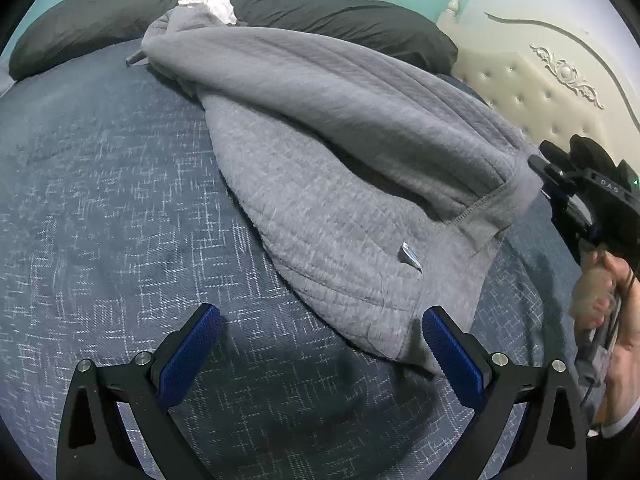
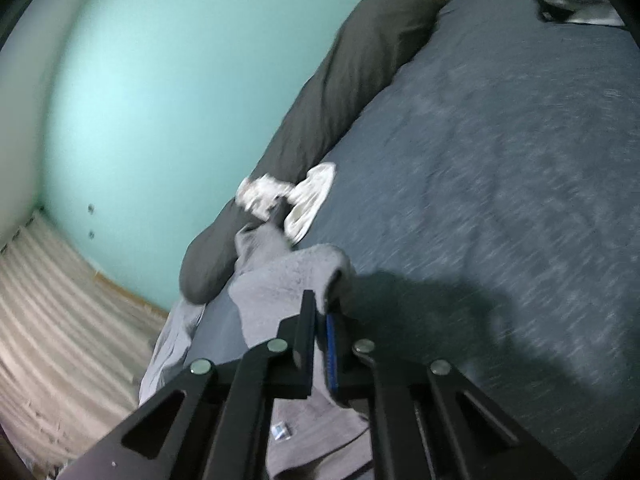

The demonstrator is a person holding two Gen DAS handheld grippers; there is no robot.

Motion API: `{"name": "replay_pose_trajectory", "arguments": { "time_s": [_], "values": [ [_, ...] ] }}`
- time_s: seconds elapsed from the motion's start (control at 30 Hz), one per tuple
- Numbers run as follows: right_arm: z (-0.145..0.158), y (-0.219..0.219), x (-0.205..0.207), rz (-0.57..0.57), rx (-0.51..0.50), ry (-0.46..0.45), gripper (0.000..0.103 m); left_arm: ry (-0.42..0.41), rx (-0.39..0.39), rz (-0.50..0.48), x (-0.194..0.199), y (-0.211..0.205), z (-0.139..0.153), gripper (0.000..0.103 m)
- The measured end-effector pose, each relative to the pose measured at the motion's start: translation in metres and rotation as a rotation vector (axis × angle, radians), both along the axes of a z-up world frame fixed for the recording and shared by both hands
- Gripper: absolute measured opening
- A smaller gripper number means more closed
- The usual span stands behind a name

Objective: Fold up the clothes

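- The grey garment [image 1: 340,152] lies on the bed [image 1: 100,200] as a long, half-doubled strip; its long axis runs from the far pillow end toward the right gripper [image 2: 320,320], slanting across the left wrist view from upper left to lower right.
- The right gripper has its jaws closed on the garment's near edge. In the right wrist view grey fabric bunches straight ahead of the jaws and drapes below them, with the cloth pinched between the pads.
- The left gripper [image 1: 320,340] hangs with its jaws wide open and nothing between them. The garment's lower corner lies just ahead of them, close to the right-hand pad.
- So the right hand already has the cloth. The left is the free one, and by my judgement it needs only a short reach forward and to its right to take the second corner.
- A small tag [image 1: 410,256] sits on the fabric ahead of the left jaws.
- The bed is covered in dark blue cloth with a pale crosshatch pattern. A dark pillow [image 1: 320,16] lies along its far edge, with crumpled white cloth [image 1: 212,0] against it.
- Beyond are a turquoise wall [image 2: 160,100] and a cream tufted headboard [image 1: 540,88].
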State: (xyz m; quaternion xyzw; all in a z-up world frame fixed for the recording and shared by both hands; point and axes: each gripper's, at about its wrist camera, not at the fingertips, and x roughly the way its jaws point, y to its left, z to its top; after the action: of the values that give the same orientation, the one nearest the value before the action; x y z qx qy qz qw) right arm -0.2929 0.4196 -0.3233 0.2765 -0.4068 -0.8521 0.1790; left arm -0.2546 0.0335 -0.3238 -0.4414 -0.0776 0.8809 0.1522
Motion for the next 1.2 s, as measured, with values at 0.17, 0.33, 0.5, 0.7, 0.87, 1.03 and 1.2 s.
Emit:
{"name": "replay_pose_trajectory", "arguments": {
  "time_s": [0.17,0.33,0.5,0.7,0.87,1.03,1.2],
  "values": [
    [-0.015,0.020,-0.003,-0.075,-0.001,-0.080,0.004,0.001,-0.002,0.023,0.003,-0.005,-0.002,0.103],
    [-0.021,0.028,-0.003,-0.106,0.001,-0.151,0.009,0.008,-0.002,0.065,-0.002,-0.026,-0.003,0.103],
    [-0.019,0.029,0.001,-0.153,0.031,-0.200,0.042,0.000,-0.004,0.086,-0.004,-0.030,-0.003,0.103],
    [-0.014,0.006,-0.002,-0.043,0.079,-0.182,0.046,0.007,-0.022,0.120,-0.002,-0.036,-0.001,0.103],
    [-0.047,-0.022,-0.011,0.061,0.101,-0.345,0.049,0.007,-0.027,0.144,-0.002,-0.041,-0.002,0.103],
    [-0.059,-0.020,-0.006,0.019,0.120,-0.373,0.049,0.013,-0.023,0.163,-0.003,-0.048,0.000,0.103],
    [-0.055,-0.020,-0.002,0.044,0.094,-0.315,0.049,0.003,0.006,0.151,-0.002,-0.049,0.000,0.103]
  ]
}}
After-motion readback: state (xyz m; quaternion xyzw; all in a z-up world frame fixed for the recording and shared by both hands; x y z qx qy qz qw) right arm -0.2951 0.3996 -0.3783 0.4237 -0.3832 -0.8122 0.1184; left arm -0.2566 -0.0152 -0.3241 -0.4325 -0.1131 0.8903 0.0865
